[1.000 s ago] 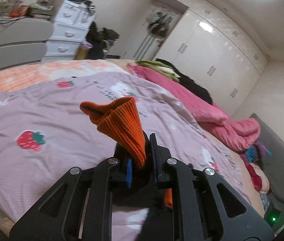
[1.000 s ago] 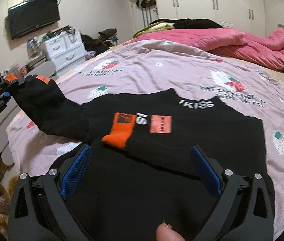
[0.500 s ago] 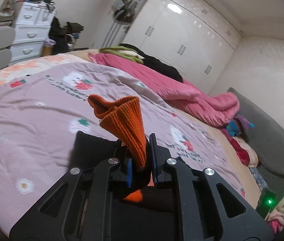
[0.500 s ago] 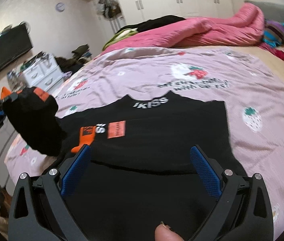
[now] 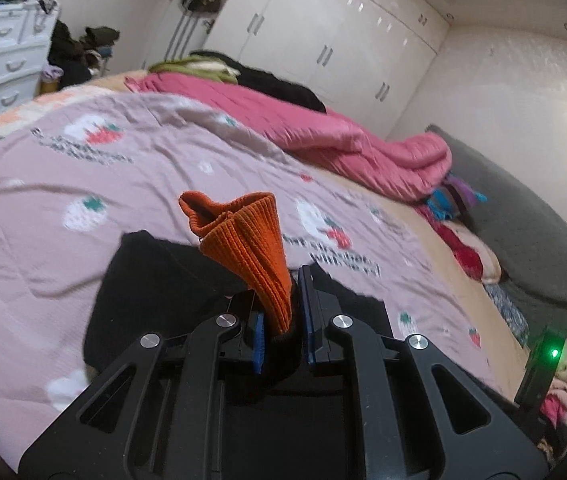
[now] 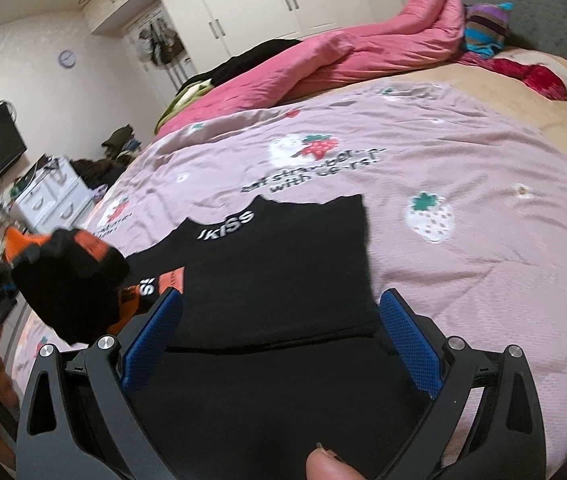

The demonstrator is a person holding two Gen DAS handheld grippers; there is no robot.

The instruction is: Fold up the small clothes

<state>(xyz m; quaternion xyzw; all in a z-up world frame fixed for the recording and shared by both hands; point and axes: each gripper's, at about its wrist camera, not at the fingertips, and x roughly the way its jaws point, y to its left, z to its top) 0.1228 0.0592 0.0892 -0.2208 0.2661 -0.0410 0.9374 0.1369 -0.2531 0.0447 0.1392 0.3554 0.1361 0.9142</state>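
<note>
A bedroom with white wardrobes; a pink strawberry-print bedsheet covers the bed. From the left wrist, the left gripper has its jaws clamped on the ribbed orange cuff of a black sweater sleeve, raised above the sheet. From the right wrist, the black sweater lies flat on the sheet, and the right gripper hovers over it, jaws spread wide, holding nothing.
</note>
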